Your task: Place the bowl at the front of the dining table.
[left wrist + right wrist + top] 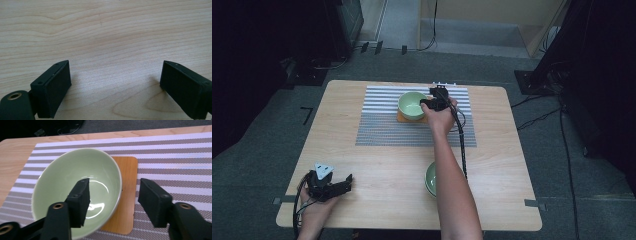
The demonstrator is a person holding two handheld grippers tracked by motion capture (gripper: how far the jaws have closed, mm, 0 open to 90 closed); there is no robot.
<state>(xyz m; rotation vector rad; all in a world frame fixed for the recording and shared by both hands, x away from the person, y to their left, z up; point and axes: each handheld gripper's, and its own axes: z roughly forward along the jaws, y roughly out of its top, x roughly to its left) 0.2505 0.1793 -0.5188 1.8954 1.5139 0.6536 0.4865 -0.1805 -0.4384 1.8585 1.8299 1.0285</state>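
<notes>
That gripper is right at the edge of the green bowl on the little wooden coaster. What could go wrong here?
The right gripper stands open with the rim of the green bowl between its jaws, one jaw inside, one outside. A glossy rim might slip if pinched there. The bowl covers much of the wooden coaster, so a nudge could push it off onto the striped mat. The person's forearm passes over a second green bowl and might knock it.

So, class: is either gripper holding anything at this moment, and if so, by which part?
Nothing is held. The right gripper is open, its jaws straddling the green bowl's rim without closing. The left gripper is open above the bare table.
</notes>
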